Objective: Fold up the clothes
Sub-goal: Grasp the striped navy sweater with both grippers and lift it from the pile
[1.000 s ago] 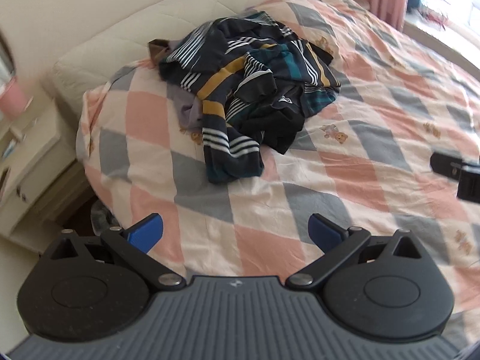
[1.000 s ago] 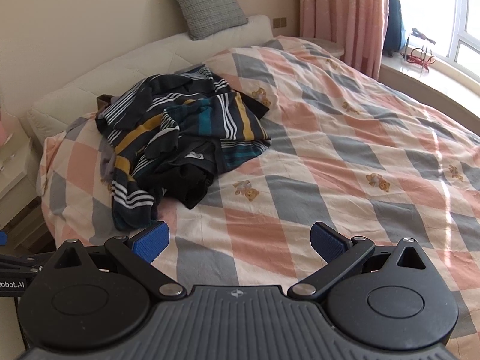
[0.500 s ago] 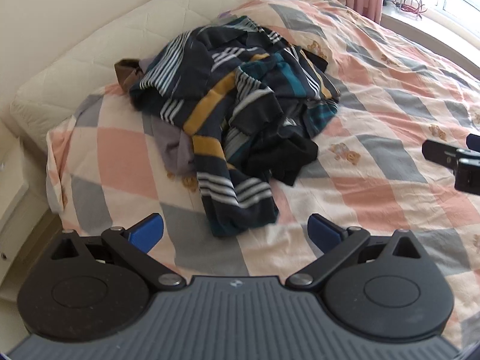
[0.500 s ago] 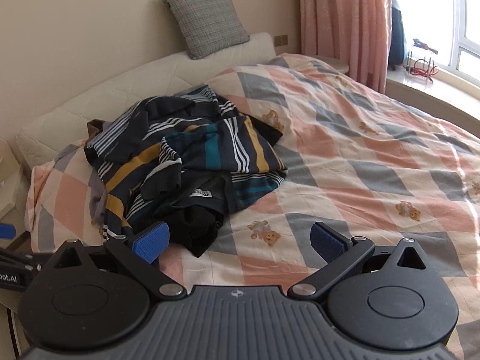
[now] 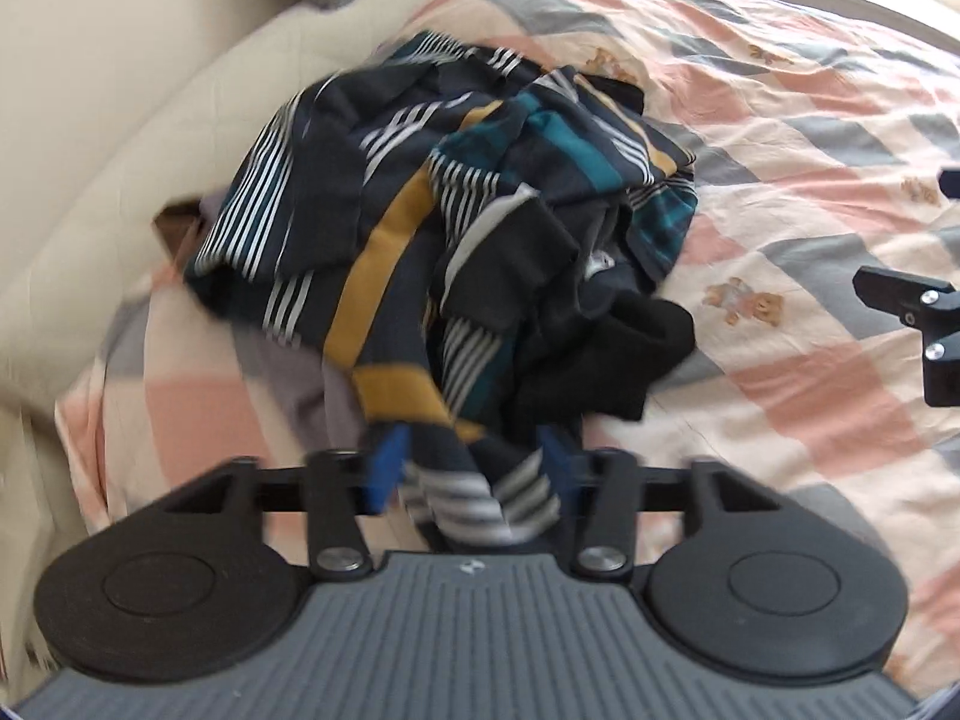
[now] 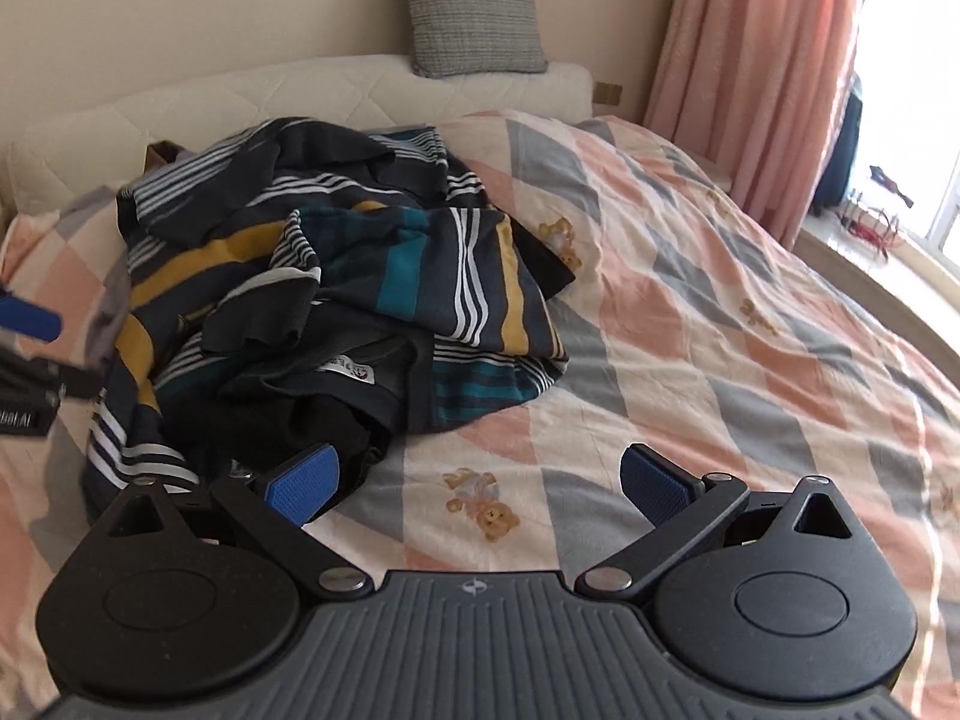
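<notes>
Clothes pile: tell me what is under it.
The clothes pile lies on the checked quilt. A grey garment and a brown corner peek out beneath it; anything else underneath is covered.

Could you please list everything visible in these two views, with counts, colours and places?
Clothes pile: one heap, navy with white, yellow and teal stripes plus black pieces, near the head of the bed.
Quilt: one, pink, grey and cream checks with bears, covering the bed.
Headboard: one, cream, padded.
Cushion: one, grey check, atop the headboard.
Curtain: pink, by the window.
Left tool: blue pads closed on a striped edge of the pile.
Right tool: blue pads open, over the quilt.
</notes>
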Available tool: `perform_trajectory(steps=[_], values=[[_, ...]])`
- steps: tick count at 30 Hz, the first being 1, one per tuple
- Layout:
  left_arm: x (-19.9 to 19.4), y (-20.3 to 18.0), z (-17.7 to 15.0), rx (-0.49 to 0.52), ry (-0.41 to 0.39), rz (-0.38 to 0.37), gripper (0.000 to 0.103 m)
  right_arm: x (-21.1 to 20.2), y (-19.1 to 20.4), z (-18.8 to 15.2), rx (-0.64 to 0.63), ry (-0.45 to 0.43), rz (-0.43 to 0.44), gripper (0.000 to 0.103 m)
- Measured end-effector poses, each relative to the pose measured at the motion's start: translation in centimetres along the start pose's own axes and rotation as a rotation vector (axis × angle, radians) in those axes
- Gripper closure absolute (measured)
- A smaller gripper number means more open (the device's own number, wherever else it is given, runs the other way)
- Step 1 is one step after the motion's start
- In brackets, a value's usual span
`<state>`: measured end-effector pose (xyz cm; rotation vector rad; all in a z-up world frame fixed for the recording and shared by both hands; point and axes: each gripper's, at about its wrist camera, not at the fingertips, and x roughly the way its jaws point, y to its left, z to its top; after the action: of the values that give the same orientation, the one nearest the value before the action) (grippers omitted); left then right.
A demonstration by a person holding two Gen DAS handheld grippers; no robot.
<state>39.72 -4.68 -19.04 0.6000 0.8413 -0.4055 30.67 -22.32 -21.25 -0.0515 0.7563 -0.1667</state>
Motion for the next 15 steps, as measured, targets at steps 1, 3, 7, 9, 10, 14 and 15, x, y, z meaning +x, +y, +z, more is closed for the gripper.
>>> perform_trajectory(steps=[1,3,7,9,10,14,15], values=[[0.6,-0.2,0.2,0.019,-0.016,0.003,0.072,0.7,0.0,0.0,-0.018,-0.007,0.0,0.001],[1.8,-0.6,0.9,0.074,-0.051,0.007,0.072,2.2,-0.2,0.1,-0.047,-0.008,0.014,0.003],[4.1,-2.2,1.5,0.237,-0.105,0.037,0.076,5.7,-2.0,0.9,0.101,0.043,0.154,0.011],[5.0,-2.0,2.0,0.273,-0.123,0.032,0.074,7.9,-3.7,1.1,0.299,0.091,0.252,0.014],[5.3,-1.8,2.3,0.28,-0.132,0.027,0.071,9.3,-4.7,0.9,0.424,0.116,0.308,0.015],[6.6,-0.3,4.0,0.27,-0.162,-0.002,0.064,14.8,-7.6,-1.6,0.93,0.166,0.487,0.015],[6.8,0.7,4.6,0.245,-0.167,-0.003,0.058,16.1,-7.8,-2.4,1.028,0.173,0.506,0.011]])
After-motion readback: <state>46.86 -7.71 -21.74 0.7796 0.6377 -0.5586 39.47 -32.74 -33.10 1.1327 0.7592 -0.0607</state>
